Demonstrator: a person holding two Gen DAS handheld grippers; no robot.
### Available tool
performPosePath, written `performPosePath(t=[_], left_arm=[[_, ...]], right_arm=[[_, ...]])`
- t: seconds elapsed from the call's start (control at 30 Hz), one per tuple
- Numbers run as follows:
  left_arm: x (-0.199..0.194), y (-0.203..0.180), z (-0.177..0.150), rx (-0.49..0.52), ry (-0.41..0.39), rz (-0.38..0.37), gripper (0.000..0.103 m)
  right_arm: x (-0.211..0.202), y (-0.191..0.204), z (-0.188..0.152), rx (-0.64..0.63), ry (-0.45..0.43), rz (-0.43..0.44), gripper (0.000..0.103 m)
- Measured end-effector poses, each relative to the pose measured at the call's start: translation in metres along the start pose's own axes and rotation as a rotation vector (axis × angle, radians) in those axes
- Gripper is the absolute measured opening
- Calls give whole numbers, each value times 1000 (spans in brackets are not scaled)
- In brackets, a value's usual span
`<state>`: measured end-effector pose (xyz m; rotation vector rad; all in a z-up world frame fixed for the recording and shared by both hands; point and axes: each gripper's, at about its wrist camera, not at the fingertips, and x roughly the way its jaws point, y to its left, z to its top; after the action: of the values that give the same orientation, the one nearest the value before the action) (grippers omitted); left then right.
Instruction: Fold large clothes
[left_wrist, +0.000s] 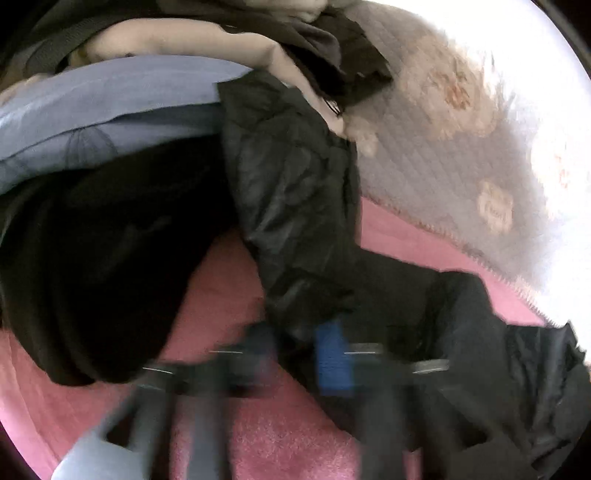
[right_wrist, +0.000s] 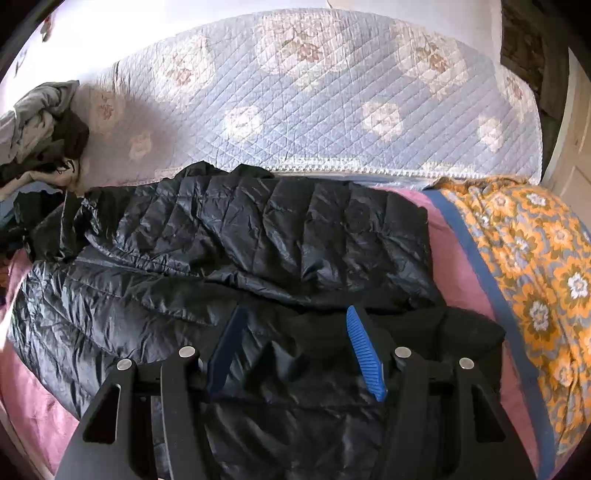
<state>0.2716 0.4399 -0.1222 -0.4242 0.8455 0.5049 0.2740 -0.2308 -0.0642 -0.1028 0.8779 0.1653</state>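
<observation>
A black quilted puffer jacket (right_wrist: 258, 229) lies spread across the pink bed sheet (right_wrist: 454, 266). My right gripper (right_wrist: 295, 310) hangs open low over the jacket's near edge, and a rumpled fold of black fabric rises between its blue pads (right_wrist: 364, 350) without being pinched. The left wrist view is smeared by motion. There, one sleeve of the jacket (left_wrist: 288, 192) runs down to my left gripper (left_wrist: 295, 328), which is shut on the sleeve's end beside its blue pad (left_wrist: 332, 354).
A heap of clothes sits at the left: a light blue garment (left_wrist: 110, 107), a black one (left_wrist: 92, 277), and grey and cream pieces (right_wrist: 40, 129). A pale blue floral quilt (right_wrist: 332, 103) covers the bed behind. An orange flowered blanket (right_wrist: 535, 258) lies at the right.
</observation>
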Motion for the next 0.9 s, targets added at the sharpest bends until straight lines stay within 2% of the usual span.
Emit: performPosePath(t=[0.07,0.13,0.2,0.3,0.43,0.53,0.57,0.63,0.73,0.8,0.87,0.9], left_arm=[[-8,-14,-5,57,-38,12,2],[-26,-30,-9,122,-112,24,2],[-50,-42,-8,130,-184,-23,2],[-103,-82,-7,181,-298,-127,2],[-172,-160,-13,271,-425,-280,2],[-216,-230,-29,330,-490,-476,2],[-227,-248,-36,333,-504,-565,2],[-247,-284,-57,335,-505,-766,2],[-252,-336,-85,365,-452,-855,2],[-242,-363,-105,416,-414,-870,3],[-221,-385,-128,470,-347,-837,7],[-210,-391,-138,494,-309,-818,21]], right_arm=[[2,1,-2,-1,5,1,61],[3,1,-4,-2,8,1,61],[2,-2,-5,9,9,8,61],[1,-7,-6,25,10,13,61],[2,-11,-8,34,12,23,61],[6,-12,-9,60,30,22,61],[7,-14,-9,76,38,28,61],[2,-19,-8,123,47,69,61],[-14,-22,-6,142,4,93,61],[-22,-22,-3,129,-21,51,61],[-29,-22,-1,112,-45,5,61],[-31,-23,0,106,-50,-4,61]])
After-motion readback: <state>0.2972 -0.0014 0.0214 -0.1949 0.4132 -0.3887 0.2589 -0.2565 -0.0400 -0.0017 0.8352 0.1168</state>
